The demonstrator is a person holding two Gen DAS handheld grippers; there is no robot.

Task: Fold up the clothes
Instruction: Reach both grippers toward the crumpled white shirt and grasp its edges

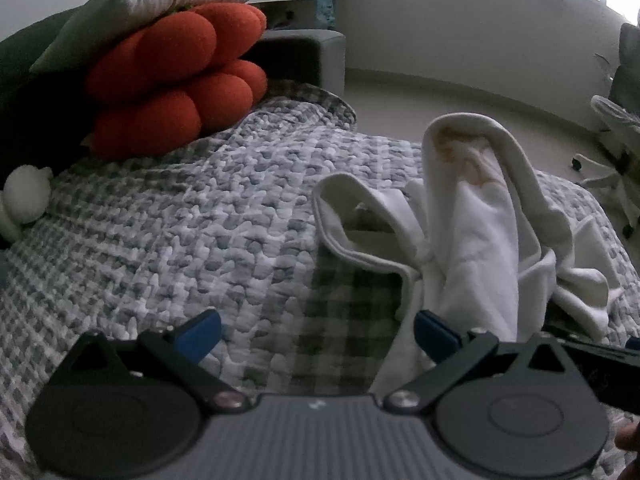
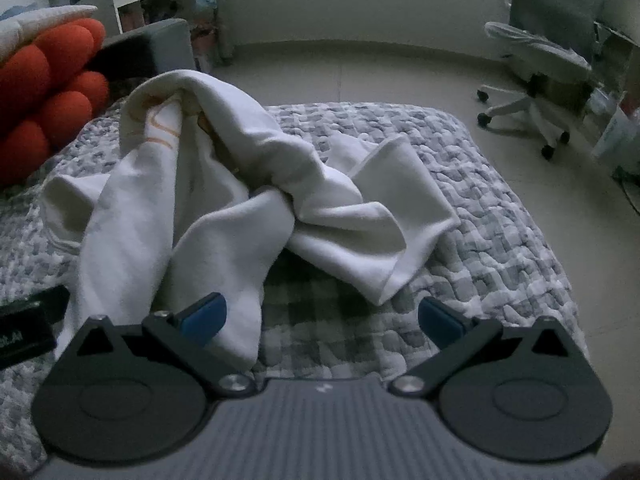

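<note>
Left gripper (image 1: pixel 318 334): jaws wide, empty. Right gripper (image 2: pixel 322 322): jaws wide, empty, fabric lying by its left finger. White garment (image 2: pixel 224 184): crumpled heap on checked quilt (image 1: pixel 180 220). Advised: pinch two separate hem corners, lift, spread flat before folding.

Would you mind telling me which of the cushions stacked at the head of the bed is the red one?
The lumpy red cushion underneath; the one lying on top of it is a flat pale striped cushion.
</note>
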